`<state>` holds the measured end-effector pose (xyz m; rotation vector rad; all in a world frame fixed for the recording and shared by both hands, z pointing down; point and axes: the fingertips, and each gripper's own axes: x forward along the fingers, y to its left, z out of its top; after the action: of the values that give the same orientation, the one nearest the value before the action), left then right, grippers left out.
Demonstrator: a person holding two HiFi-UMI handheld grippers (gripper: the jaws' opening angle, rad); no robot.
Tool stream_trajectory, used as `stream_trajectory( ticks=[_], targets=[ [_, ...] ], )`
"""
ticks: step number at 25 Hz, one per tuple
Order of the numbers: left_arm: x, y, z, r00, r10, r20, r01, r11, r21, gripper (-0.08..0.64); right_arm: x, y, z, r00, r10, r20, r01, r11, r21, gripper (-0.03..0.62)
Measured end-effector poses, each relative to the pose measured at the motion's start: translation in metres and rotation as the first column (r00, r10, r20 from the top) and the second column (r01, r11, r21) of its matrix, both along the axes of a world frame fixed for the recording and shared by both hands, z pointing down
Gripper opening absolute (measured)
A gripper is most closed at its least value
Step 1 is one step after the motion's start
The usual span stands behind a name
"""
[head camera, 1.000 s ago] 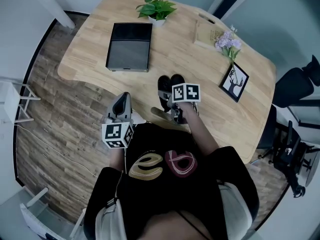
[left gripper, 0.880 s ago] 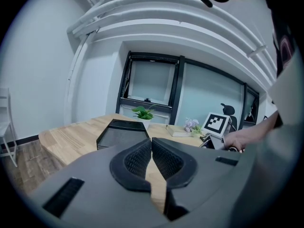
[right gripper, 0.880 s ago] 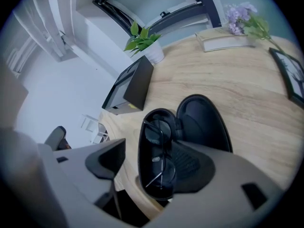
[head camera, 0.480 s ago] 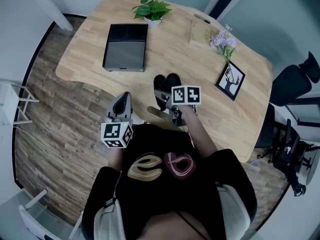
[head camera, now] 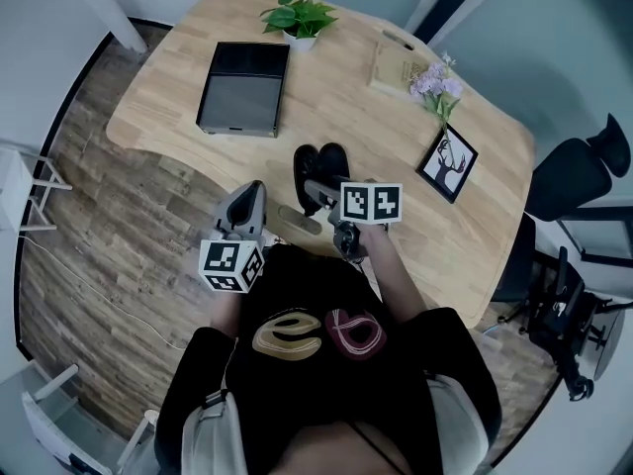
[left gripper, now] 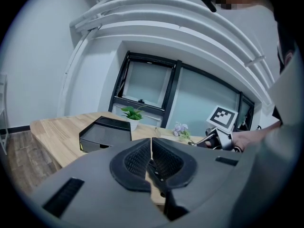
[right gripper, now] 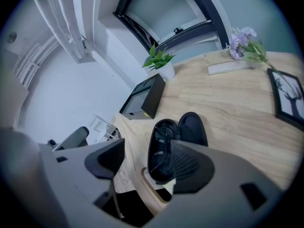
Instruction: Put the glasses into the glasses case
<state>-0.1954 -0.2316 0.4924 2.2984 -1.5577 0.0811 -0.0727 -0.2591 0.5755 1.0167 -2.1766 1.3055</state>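
The glasses case is laid open on the wooden tabletop, close to the edge where the person stands. It is black, and its two halves are spread side by side. The glasses are found inside one half, the one on the left in the right tongs' view, and they are lying flat in it. The right tongs are held over the near end of the case and are tipped down toward it. Their jaws are wide apart and have just been opening. The case with the glasses is seen in the gap between them, but it is not touched by either pad, so nothing is gripped. The left tongs are held off to the side, by the tabletop's edge and apart from the case. Their jaws are pressed together, and nothing is held between them. Farther back on the tabletop a flat black box is placed, and a small green plant in a white pot is set just behind it. Near the far right edge some purple flowers are laid beside a pale book. A framed picture of a deer is laid to the right of the case.
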Motion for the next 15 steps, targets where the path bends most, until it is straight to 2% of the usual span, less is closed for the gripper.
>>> stream_trajectory(
  ticks=[4, 11, 15],
  targets=[
    [0.015, 0.006, -0.005, 1.0, 0.0, -0.018, 0.0, 1.0, 0.005, 0.023, 0.015, 0.006, -0.019, 1.0, 0.001, 0.025, -0.002, 0.999, 0.051, 0.302],
    [0.046, 0.018, -0.012, 0.999, 0.006, -0.032, -0.006, 1.0, 0.003, 0.023, 0.042, 0.014, -0.061, 0.986, 0.064, 0.153, -0.084, 0.988, 0.126, 0.302],
    [0.064, 0.026, -0.019, 0.999, 0.006, -0.036, -0.006, 1.0, 0.011, 0.023, 0.06, 0.027, -0.073, 0.994, 0.028, 0.104, -0.047, 0.981, 0.187, 0.302]
  ],
)
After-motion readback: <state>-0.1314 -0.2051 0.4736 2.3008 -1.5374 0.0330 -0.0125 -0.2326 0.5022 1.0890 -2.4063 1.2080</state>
